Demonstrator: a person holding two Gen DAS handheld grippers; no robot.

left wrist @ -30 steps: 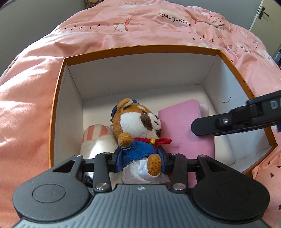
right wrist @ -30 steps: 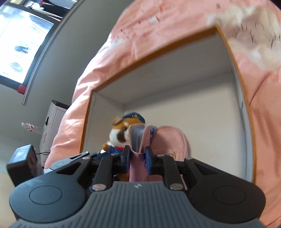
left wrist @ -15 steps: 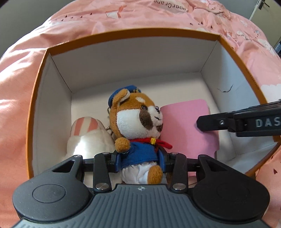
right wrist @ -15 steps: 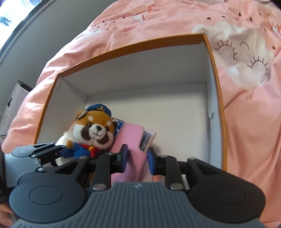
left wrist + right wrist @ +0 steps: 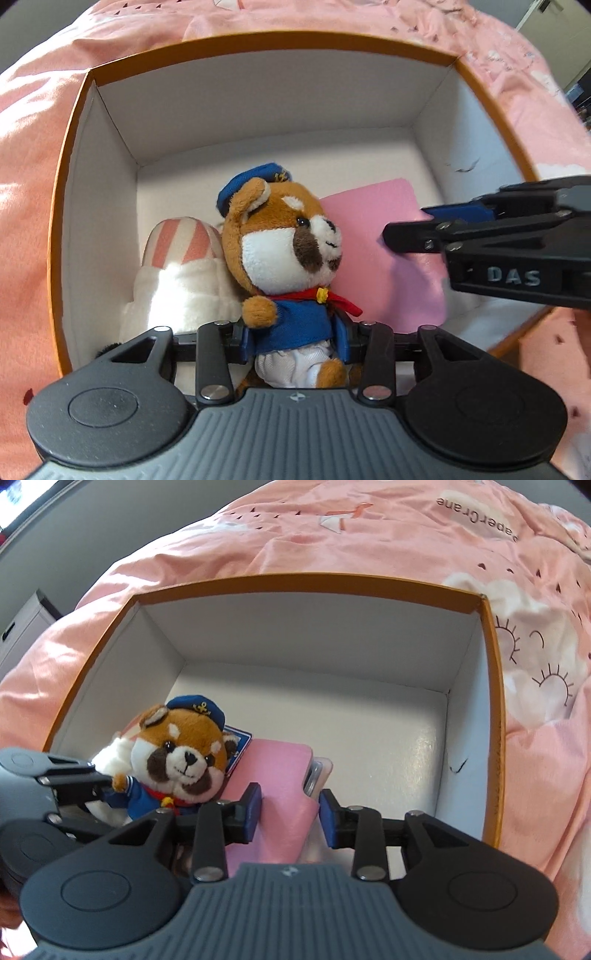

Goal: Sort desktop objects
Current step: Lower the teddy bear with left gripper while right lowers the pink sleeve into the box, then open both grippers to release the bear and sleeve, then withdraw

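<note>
**Both tongs in the box, jaws opening**

I saw the pink bedspread [image 5: 369, 535] filling the top of both frames, and the orange-rimmed white box [image 5: 258, 40] sitting on it mid-frame. In the box's lower left lay a striped white plush [image 5: 181, 266], the sailor plush [image 5: 288, 258] beside it, and the pink case [image 5: 280, 794] lower centre. My left gripper [image 5: 293, 341] was opening around the sailor plush's body. My right gripper [image 5: 290, 814] was opening, pads clear of the case between them.
</note>
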